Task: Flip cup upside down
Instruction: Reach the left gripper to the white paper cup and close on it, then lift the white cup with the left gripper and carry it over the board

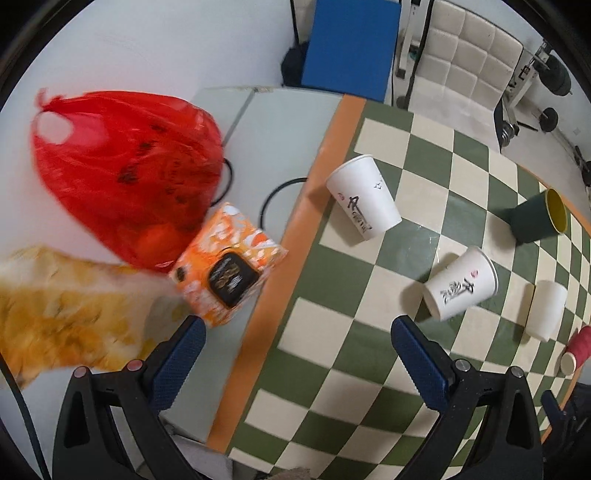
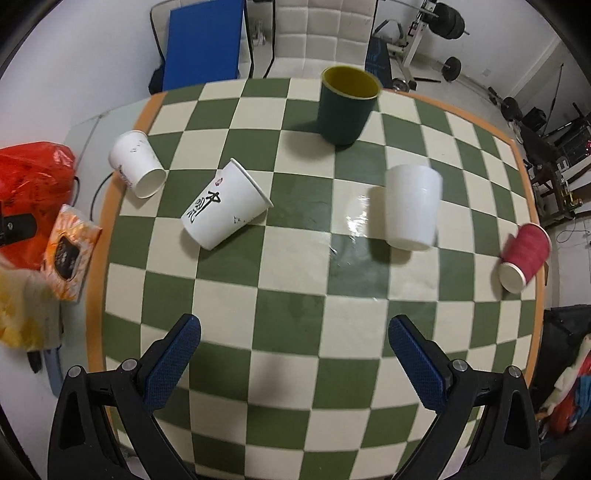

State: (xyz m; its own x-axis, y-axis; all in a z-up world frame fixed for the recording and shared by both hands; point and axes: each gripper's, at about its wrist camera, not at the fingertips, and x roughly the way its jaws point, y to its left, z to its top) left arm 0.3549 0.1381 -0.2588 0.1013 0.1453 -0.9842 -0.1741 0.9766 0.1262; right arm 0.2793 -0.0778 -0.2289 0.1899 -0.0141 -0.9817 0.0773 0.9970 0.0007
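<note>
Several cups stand on the green-and-cream checkered table (image 2: 295, 325). A dark green cup (image 2: 347, 107) with a yellow inside stands mouth up at the far side; it also shows in the left wrist view (image 1: 539, 218). A white printed paper cup (image 2: 225, 206) (image 1: 461, 284) stands mouth up left of centre. Another white printed cup (image 2: 138, 162) (image 1: 364, 197) stands bottom up near the left edge. A plain white cup (image 2: 412, 206) (image 1: 546, 310) and a red cup (image 2: 524, 254) (image 1: 576, 349) stand bottom up on the right. My left gripper (image 1: 295, 347) and right gripper (image 2: 293, 343) are open and empty above the table.
Left of the table, on a white surface (image 1: 273, 140), are a red plastic bag (image 1: 125, 177), an orange tissue pack (image 1: 229, 266) and a yellow bag (image 1: 62, 314). A blue panel (image 2: 205, 40), a white padded chair (image 2: 325, 29) and gym equipment (image 2: 443, 22) stand behind.
</note>
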